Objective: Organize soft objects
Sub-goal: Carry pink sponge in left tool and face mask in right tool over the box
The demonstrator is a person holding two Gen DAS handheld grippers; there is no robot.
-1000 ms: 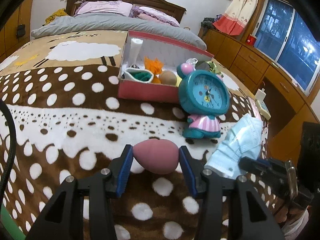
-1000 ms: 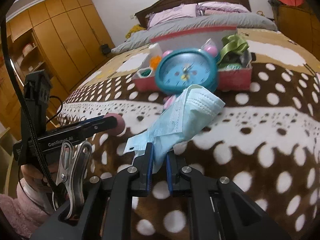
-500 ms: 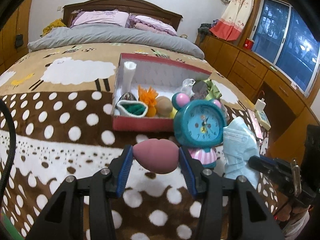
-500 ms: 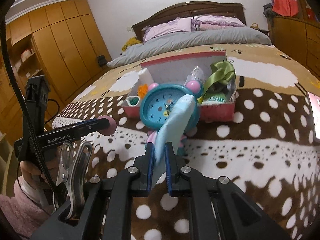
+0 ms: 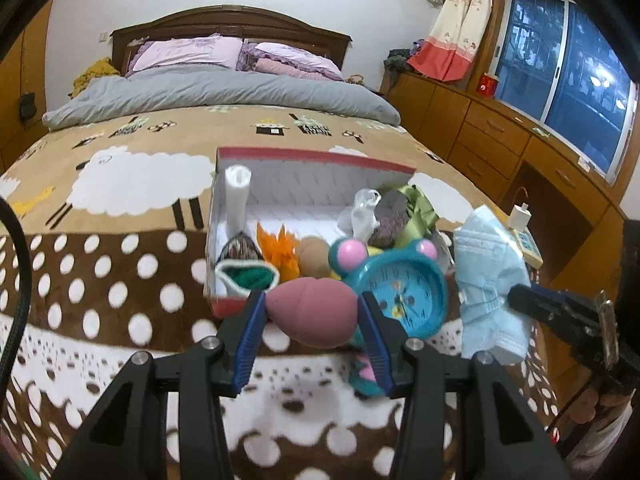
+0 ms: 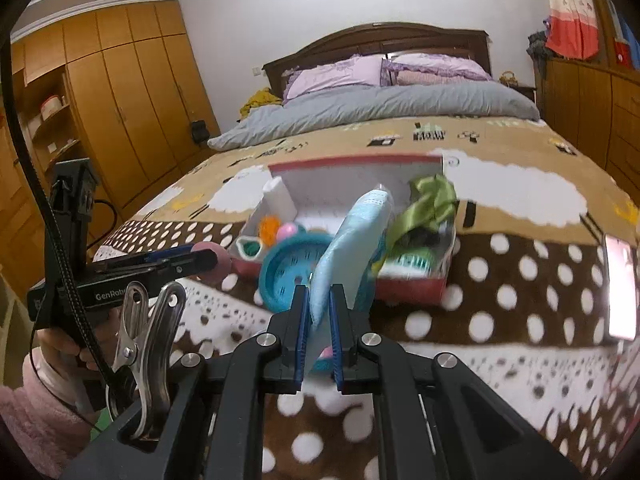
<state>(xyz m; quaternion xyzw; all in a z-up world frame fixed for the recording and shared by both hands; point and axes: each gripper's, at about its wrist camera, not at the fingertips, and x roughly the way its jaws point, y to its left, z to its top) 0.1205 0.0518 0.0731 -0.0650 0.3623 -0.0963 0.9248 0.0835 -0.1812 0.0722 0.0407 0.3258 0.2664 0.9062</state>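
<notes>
Right wrist view alone shows a phone (image 6: 621, 288) at 3 o'clock; right tongs (image 6: 319, 334) pinch the pleated mask (image 6: 352, 248). Left tongs (image 5: 312, 344) pinch a smooth egg-shaped sponge (image 5: 312, 316).

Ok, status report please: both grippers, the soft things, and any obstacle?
Left gripper holds pink sponge. Right gripper holds blue face mask. Alarm clock stands before red box.

- The box (image 5: 236, 304) sits on the bed (image 5: 120, 280), in front of the duvet (image 5: 224, 96) and pillows (image 5: 192, 50).
- The clock (image 5: 408, 292) stands just before the box's right end.
- The sponge (image 5: 312, 312) sits in the left gripper (image 5: 312, 328), left of the mask (image 5: 488, 280) in the right gripper (image 6: 319, 336).
</notes>
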